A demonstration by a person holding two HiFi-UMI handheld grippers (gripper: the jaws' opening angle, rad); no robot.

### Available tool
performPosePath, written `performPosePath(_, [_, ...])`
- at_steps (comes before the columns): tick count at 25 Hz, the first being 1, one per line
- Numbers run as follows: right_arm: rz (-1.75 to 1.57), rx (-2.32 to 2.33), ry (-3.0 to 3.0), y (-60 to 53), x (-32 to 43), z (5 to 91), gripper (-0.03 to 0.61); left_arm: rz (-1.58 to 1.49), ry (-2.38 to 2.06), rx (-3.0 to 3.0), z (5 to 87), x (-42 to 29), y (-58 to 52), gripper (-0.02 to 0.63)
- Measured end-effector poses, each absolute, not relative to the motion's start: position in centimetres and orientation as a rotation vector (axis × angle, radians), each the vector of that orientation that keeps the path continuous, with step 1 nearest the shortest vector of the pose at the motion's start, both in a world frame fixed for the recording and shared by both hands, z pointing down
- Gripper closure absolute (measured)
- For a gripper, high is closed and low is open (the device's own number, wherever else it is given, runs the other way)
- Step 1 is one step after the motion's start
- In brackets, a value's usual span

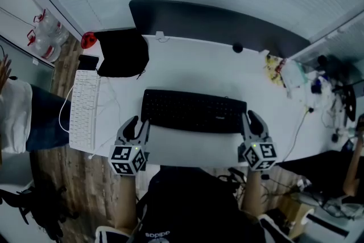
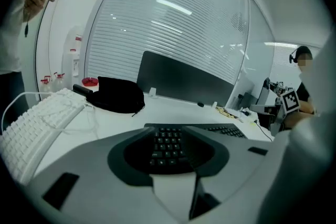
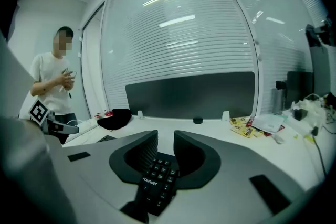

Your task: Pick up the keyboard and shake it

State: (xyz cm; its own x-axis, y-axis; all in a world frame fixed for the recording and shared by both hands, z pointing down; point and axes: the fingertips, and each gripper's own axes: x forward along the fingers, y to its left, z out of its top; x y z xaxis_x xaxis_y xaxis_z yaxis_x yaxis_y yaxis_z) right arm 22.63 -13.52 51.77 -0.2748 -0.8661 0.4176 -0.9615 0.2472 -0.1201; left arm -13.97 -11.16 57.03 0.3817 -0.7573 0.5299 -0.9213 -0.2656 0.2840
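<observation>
White desk [image 1: 187, 74] in view; black keyboard [image 1: 193, 111] lies flat near the front edge; white keyboard [image 1: 84, 108] runs along the left end; black bag [image 1: 121, 53] slumped at the back left; small packets [image 1: 276, 70] heaped at the right.

The black keyboard [image 1: 193, 111] looks like matt plastic with finely textured keys. The worktop [image 1: 193, 68] is white, smooth and faintly glossy. The white keyboard [image 1: 84, 108] is plastic. The black bag [image 1: 122, 54] looks like soft cloth. The floor [image 1: 71, 179] shows wood grain.
</observation>
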Motion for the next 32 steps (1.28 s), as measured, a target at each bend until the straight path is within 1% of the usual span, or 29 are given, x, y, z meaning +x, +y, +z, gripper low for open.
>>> performPosePath(3, [0.546,1.681,-2.222,-14.5,23.4,53.3,0.491,0.394,-1.407,2.046,58.6,-13.9,-11.6,0.457])
performPosePath(12, [0.669,1.627,-2.129,-16.3,24.9,58.3,0.443,0.489,-1.357,1.974,62.0,-14.1,-13.0,0.431])
performPosePath(19, [0.773,1.614,-2.043,-16.7,27.2,61.6,0.407,0.566,-1.325,1.924,64.0,-14.4,-13.5,0.428])
performPosePath(32, [0.899,1.570,-1.953,-17.2,28.4,64.3,0.402,0.606,-1.250,1.824,67.3,-14.8,-14.2,0.422])
